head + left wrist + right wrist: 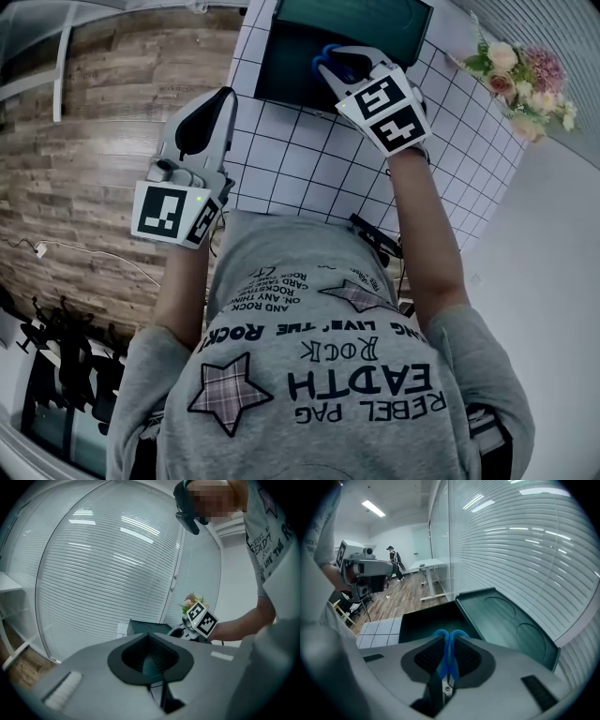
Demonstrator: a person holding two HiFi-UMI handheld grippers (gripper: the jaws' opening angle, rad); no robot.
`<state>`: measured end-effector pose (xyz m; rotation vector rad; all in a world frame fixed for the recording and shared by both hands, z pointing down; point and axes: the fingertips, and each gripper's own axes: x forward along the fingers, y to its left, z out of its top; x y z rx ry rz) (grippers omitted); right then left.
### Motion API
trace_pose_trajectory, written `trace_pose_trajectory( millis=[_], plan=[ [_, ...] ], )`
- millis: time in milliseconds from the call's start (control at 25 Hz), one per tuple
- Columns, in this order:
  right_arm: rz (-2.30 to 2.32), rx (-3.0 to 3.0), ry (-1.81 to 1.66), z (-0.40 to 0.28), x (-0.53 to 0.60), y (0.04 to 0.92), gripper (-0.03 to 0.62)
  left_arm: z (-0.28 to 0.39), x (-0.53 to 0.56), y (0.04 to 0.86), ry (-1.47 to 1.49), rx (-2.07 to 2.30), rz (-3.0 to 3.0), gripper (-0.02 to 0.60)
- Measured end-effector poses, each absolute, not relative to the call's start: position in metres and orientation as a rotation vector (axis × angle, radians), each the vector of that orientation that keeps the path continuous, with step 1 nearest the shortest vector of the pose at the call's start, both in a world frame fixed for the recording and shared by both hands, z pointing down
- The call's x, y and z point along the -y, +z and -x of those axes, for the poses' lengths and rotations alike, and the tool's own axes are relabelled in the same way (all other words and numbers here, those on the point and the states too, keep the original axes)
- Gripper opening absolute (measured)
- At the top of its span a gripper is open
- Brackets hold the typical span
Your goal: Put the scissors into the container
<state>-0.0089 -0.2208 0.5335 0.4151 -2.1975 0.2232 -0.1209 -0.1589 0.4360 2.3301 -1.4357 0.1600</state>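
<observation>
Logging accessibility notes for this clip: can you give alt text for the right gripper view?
The right gripper holds blue-handled scissors between its jaws, handle loops pointing forward, above an open dark container. The lid stands open to the right, in front of window blinds; a white gridded table shows at left.

The container (281,66) stands at the far edge of the surface (309,159), its lid (375,23) tipped back behind it, with the flowers (520,84) off to its right. The right tool (337,70) hangs over the container's open inside, the scissors (449,658) between its jaws, handles pointing ahead. The left tool (202,122) is beyond the surface's left edge, above the floor (84,141), well apart from the container.
</observation>
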Motion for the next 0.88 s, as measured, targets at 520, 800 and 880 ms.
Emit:
trace_pose_trajectory(
  millis=[520, 800, 880],
  plan=[
    [-0.375, 2.14, 0.263, 0.012, 0.22, 0.56, 0.078, 0.127, 0.156, 0.444, 0.175, 1.449, -2.316, 0.009],
    [-0.365, 2.116, 0.275, 0.011, 0.218, 0.569, 0.078, 0.129, 0.156, 0.446, 0.173, 1.456, -2.312, 0.009],
    [-0.362, 2.108, 0.276, 0.011, 0.218, 0.571, 0.078, 0.129, 0.155, 0.446, 0.173, 1.454, -2.311, 0.009]
  ],
)
